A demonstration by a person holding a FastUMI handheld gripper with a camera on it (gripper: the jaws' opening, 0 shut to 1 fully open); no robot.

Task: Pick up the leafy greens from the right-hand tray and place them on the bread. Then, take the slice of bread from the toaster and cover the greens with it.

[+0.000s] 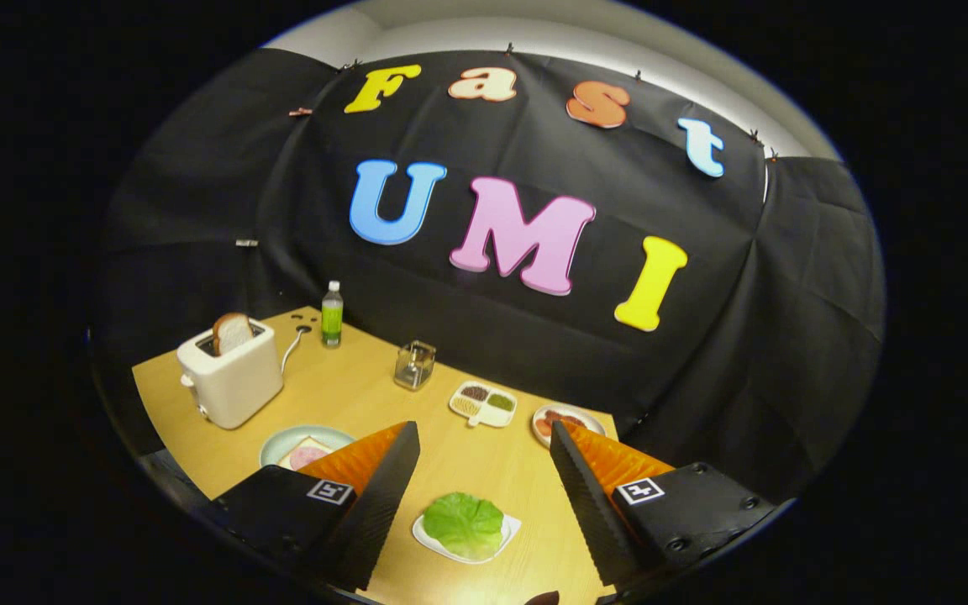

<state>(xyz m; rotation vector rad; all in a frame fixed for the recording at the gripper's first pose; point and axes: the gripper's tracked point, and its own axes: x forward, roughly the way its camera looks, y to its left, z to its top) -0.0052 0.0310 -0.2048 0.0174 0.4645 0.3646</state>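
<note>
on the far left of the wooden table (450,470) stands a white toaster (232,378) with a slice of bread (232,332) sticking up out of its slot, its cord trailing off toward the back. nearer and a little right of it sits a pale round plate (282,441) holding bread with a pink slice on top (306,455), partly hidden behind the left finger. behind, near the cloth wall, a small bottle (332,313) with green liquid stands upright, and further right a clear glass cup (414,365). right of that lies a white divided dish (484,404) with grains and seasonings in its compartments, then a small round plate (566,420) of reddish slices. the gripper (484,437) has its jaws spread wide and holds nothing. between the two fingers, low down and touching neither, the leafy greens (464,523) lie on a small white tray (511,528).
</note>
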